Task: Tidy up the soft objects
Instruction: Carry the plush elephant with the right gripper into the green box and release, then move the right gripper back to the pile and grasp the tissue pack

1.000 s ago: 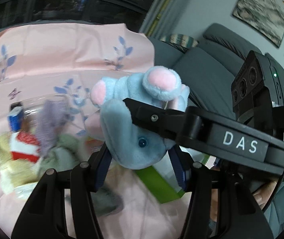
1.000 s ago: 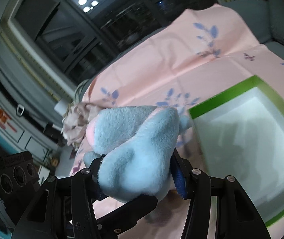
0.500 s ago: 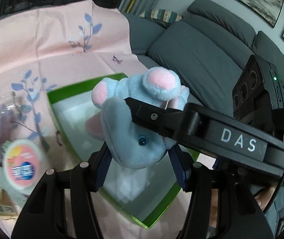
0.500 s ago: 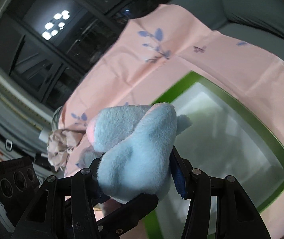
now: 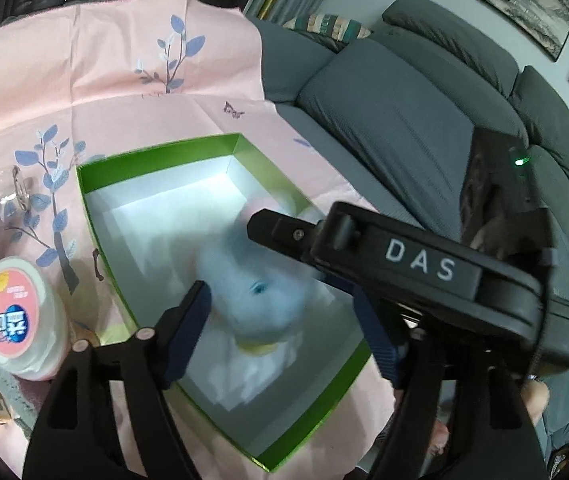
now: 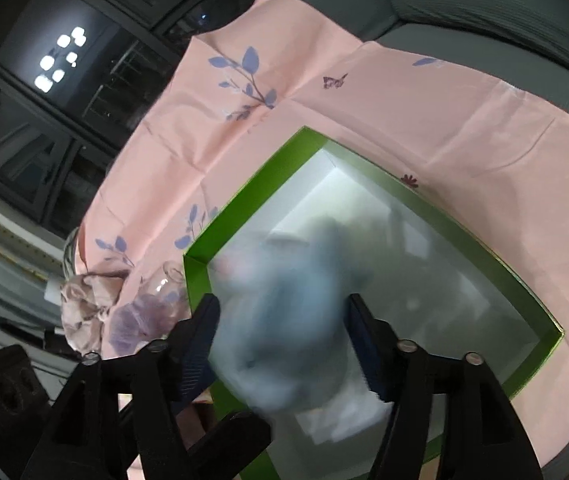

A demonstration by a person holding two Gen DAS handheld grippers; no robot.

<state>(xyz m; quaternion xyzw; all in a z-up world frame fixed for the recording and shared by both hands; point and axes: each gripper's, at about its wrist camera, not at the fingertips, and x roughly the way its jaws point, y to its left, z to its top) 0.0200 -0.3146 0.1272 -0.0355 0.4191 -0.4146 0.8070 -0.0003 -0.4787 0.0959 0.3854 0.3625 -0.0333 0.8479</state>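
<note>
I've got open room over the green box, but the tissue tub crowds its left wall

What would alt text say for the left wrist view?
A blurred blue plush toy drops from the opening left gripper into a green-rimmed box on a pink floral cloth; the right gripper's finger crosses above.

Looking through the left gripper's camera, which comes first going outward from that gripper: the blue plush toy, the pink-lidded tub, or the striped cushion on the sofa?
1. Blue plush toy: between the opening jaws of the left gripper, blurred, over the green box.
2. Pink-lidded tub: left of the box, on the pink cloth.
3. Striped cushion: far back on the grey sofa.
</note>
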